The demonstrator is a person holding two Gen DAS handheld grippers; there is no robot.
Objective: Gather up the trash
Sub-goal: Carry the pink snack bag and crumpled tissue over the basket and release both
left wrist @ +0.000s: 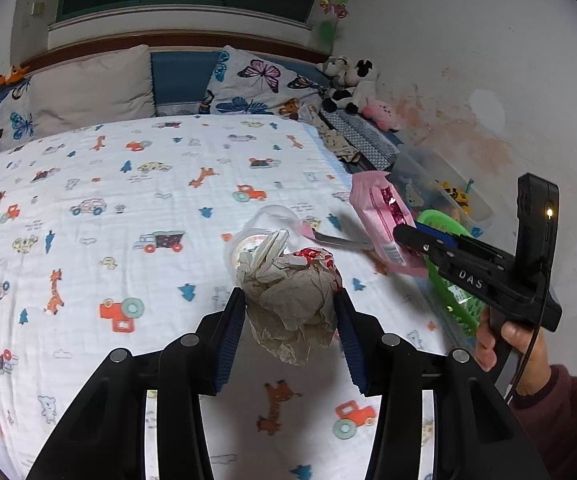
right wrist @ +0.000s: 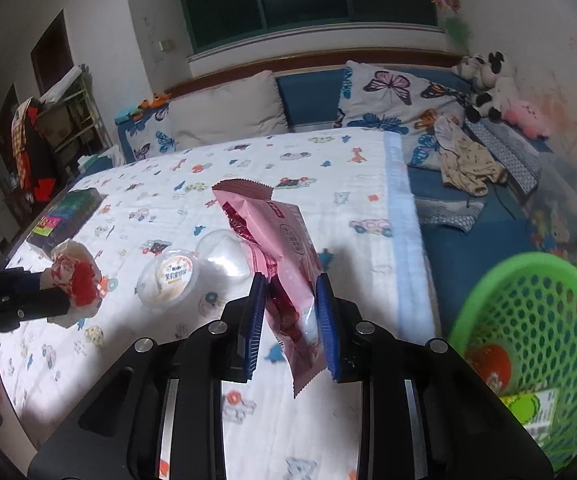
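Note:
My left gripper (left wrist: 290, 312) is shut on a crumpled paper wrapper (left wrist: 292, 304) with red print, held above the bed; the same wrapper (right wrist: 74, 280) shows at the left of the right wrist view. My right gripper (right wrist: 290, 316) is shut on a pink snack packet (right wrist: 276, 256), lifted off the bedspread; that packet (left wrist: 380, 216) hangs at the right in the left wrist view. A clear plastic cup with a printed lid (right wrist: 170, 280) lies on the bedspread beside its domed cover (right wrist: 224, 256). A green mesh basket (right wrist: 536, 344) stands at the bed's right side with some packaging inside.
The bed (left wrist: 128, 200) has a white spread printed with cars and giraffes. Pillows (left wrist: 88, 84) and plush toys (left wrist: 348, 80) line the headboard. A dark box (right wrist: 68, 216) lies at the bed's left edge. Clothes (right wrist: 468, 168) and a clear toy bin (left wrist: 444, 196) sit along the right wall.

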